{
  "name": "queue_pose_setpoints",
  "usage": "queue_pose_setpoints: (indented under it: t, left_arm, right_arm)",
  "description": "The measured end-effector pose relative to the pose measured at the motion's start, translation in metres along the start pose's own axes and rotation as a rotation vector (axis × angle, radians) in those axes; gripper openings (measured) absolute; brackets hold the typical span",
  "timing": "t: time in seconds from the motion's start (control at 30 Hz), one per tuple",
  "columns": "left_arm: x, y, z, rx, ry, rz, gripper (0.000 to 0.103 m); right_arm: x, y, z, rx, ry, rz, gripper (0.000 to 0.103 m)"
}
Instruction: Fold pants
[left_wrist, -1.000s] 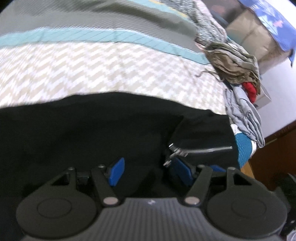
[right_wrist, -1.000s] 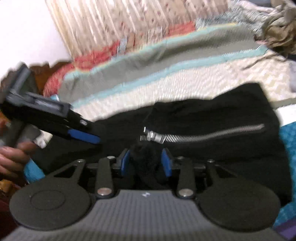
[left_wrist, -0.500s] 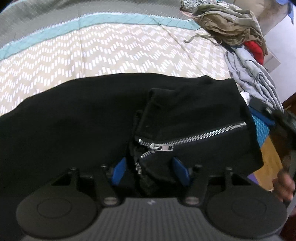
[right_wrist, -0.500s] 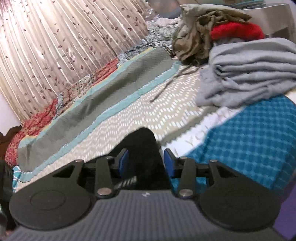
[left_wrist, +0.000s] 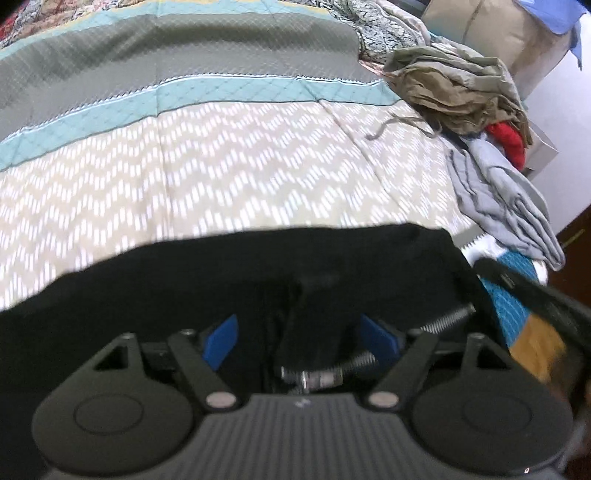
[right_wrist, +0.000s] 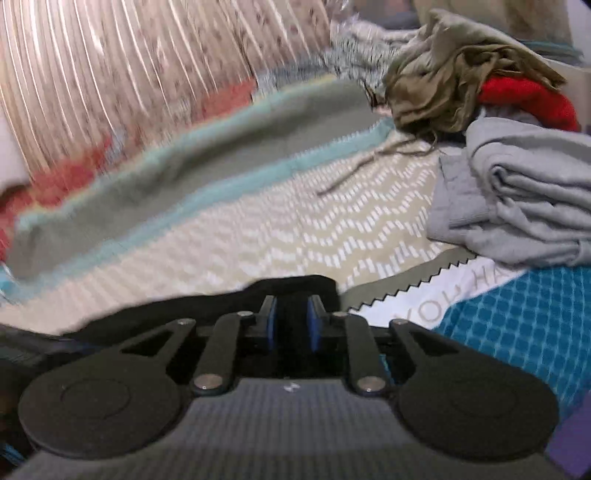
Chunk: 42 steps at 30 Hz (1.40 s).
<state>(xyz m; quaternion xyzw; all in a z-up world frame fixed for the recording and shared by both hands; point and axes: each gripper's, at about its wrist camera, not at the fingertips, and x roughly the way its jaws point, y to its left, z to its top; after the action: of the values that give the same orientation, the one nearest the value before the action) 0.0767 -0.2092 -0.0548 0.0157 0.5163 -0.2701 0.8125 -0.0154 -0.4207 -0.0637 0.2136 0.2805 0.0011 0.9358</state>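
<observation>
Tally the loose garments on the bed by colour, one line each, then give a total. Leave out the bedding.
Black: 1, the black pants
Olive: 1, the olive garment
Red: 1, the red garment
Grey: 1, the grey garment, folded; it may be more than one piece, I cannot tell
Total: 4

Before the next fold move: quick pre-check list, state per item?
1. Right gripper has fabric: ok, jaws closing with the black zippered pants between the blue pads.
2. Left gripper has fabric: not ok, jaws opening, pads clear of the fold between them.
3. Metal zipper clear of the left jaws: not ok, it lies between them.
4. Patterned quilt ahead bare for the fold: ok.
5. Grey folded garment apart from the pants: ok.
6. Pants flat: cannot tell.
</observation>
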Motion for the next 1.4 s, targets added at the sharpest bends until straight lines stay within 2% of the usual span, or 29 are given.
queue_pose_setpoints:
  t: [0.03, 0.13, 0.27, 0.3, 0.37, 0.43, 0.5, 0.57, 0.67, 0.8, 0.93, 1.07, 1.3, 1.4]
  left_arm:
    - [0.006, -0.001, 0.004, 0.004, 0.005, 0.009, 0.069]
    - [0.023, -0.007, 0.008, 0.008, 0.041, 0.012, 0.040]
    - [0.020, -0.010, -0.003, 0.025, -0.030, 0.066, 0.026]
    - [0.018, -0.007, -0.004, 0.010, -0.038, 0.062, 0.026]
    - [0.018, 0.005, -0.007, -0.039, -0.038, 0.053, 0.026]
    - [0.024, 0.009, -0.008, -0.044, -0.029, 0.049, 0.027]
    - [0.024, 0.004, -0.008, -0.018, -0.034, 0.073, 0.033]
    - [0.020, 0.001, -0.007, -0.005, -0.031, 0.094, 0.040]
    - [0.003, 0.005, -0.009, -0.031, -0.037, 0.061, 0.046]
    - [-0.032, 0.022, -0.020, -0.068, -0.090, 0.004, 0.053]
    - [-0.070, 0.054, -0.045, -0.126, -0.125, -0.033, 0.055]
    - [-0.099, 0.087, -0.083, -0.183, -0.139, -0.022, 0.055]
    - [-0.143, 0.138, -0.151, -0.271, -0.175, 0.041, 0.056]
    - [-0.157, 0.157, -0.173, -0.310, -0.194, 0.054, 0.058]
  right_arm:
    - [-0.008, 0.000, -0.006, 0.011, -0.007, 0.017, 0.022]
    - [-0.017, 0.001, -0.020, 0.044, 0.009, 0.077, 0.022]
    - [-0.020, 0.012, -0.040, 0.023, 0.041, 0.130, 0.022]
    - [-0.017, 0.013, -0.046, 0.013, 0.059, 0.137, 0.022]
    - [-0.002, 0.011, -0.065, -0.016, 0.119, 0.096, 0.019]
    - [0.002, 0.001, -0.073, 0.036, 0.084, 0.119, 0.016]
    - [0.004, -0.003, -0.065, 0.101, 0.108, 0.122, 0.016]
    - [0.004, 0.003, -0.060, 0.070, 0.122, 0.107, 0.016]
    - [-0.005, 0.017, -0.053, 0.022, 0.104, 0.086, 0.022]
    - [-0.013, 0.030, -0.044, 0.030, 0.039, 0.131, 0.025]
    - [-0.004, 0.053, -0.037, -0.003, 0.020, 0.172, 0.025]
    - [0.012, 0.080, -0.042, -0.047, 0.063, 0.235, 0.025]
    - [0.040, 0.133, -0.063, -0.125, 0.183, 0.315, 0.025]
    - [0.051, 0.146, -0.076, -0.162, 0.269, 0.288, 0.025]
